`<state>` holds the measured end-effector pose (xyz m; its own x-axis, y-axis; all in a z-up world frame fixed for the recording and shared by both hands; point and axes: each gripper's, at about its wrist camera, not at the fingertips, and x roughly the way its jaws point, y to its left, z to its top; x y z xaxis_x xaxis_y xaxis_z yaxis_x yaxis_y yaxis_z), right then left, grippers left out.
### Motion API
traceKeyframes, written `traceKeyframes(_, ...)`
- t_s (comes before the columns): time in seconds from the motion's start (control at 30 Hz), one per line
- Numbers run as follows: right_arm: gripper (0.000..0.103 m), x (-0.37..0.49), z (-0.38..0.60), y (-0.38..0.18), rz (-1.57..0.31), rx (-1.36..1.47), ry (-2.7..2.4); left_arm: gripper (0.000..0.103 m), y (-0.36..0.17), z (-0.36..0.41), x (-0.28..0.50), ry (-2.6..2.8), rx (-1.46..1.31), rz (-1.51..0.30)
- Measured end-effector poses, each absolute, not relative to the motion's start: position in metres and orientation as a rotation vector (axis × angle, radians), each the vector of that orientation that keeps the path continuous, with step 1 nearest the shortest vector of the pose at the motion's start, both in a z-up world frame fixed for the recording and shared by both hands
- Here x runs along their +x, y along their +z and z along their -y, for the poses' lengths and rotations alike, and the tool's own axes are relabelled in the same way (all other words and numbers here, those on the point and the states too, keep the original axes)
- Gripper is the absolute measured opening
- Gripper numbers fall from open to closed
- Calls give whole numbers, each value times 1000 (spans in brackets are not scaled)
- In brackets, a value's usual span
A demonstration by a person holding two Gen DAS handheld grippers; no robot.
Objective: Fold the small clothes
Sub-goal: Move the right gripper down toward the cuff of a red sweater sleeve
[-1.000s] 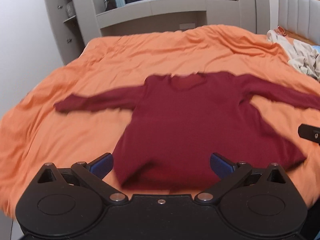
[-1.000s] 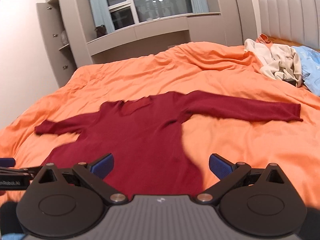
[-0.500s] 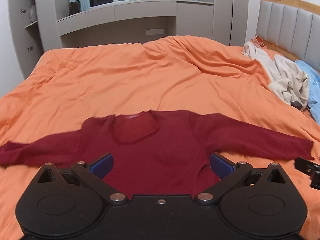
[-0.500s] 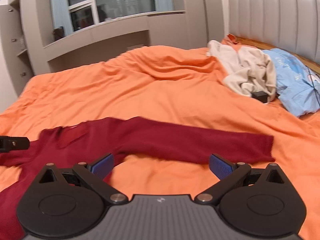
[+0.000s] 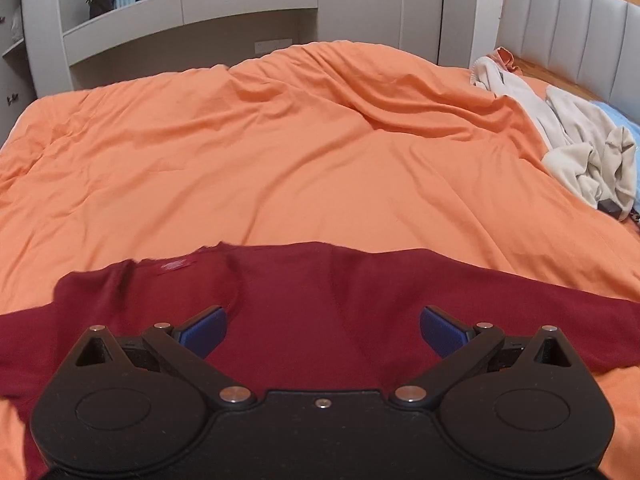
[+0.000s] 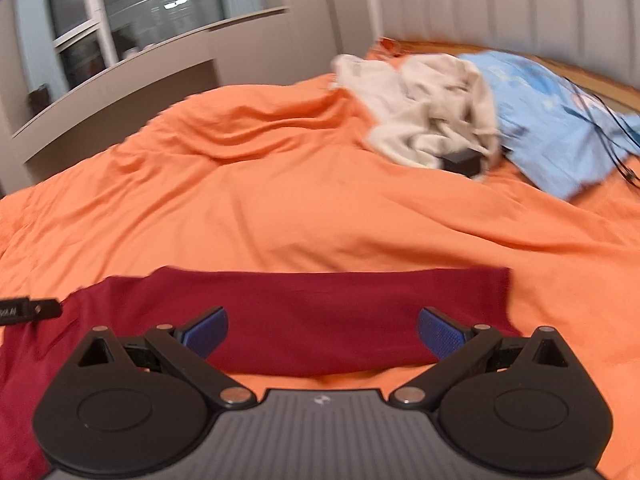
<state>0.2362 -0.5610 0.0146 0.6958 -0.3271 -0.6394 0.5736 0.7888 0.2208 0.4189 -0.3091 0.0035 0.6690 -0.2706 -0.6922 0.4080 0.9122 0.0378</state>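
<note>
A dark red long-sleeved top [image 5: 304, 300] lies spread flat on the orange bedcover [image 5: 280, 160], neckline and label toward the far side. My left gripper [image 5: 323, 330] is open and empty, low over the top's upper body near the neckline. My right gripper [image 6: 323, 330] is open and empty over the top's right sleeve [image 6: 320, 312], whose cuff ends at the right. The tip of the left gripper shows at the left edge of the right wrist view [image 6: 28, 310].
A heap of beige clothes [image 6: 424, 112] and a light blue garment [image 6: 552, 120] lie at the bed's right side by the padded headboard [image 5: 580, 28]. A small black object [image 6: 464, 160] sits under the beige heap. Grey cabinets [image 5: 200, 20] and a window stand behind the bed.
Both grippers have moved forward from the hem toward the top's upper part; the right one has swung right over the sleeve. Both stayed open. The top has not moved.
</note>
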Motion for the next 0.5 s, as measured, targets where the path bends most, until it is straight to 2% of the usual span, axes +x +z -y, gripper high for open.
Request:
traceKeyframes(0.2, 103, 208, 622, -17, -622, 652, -632, 103, -27, 329, 429, -403, 191, -746)
traceKeyframes(0.4, 103, 205, 640, -41, -679, 690, -692, 103, -54, 335, 435, -392, 201, -769)
traceKeyframes(0.5, 95, 209, 649, -54, -681, 752, -743, 103, -62, 336, 437, -382, 212, -766)
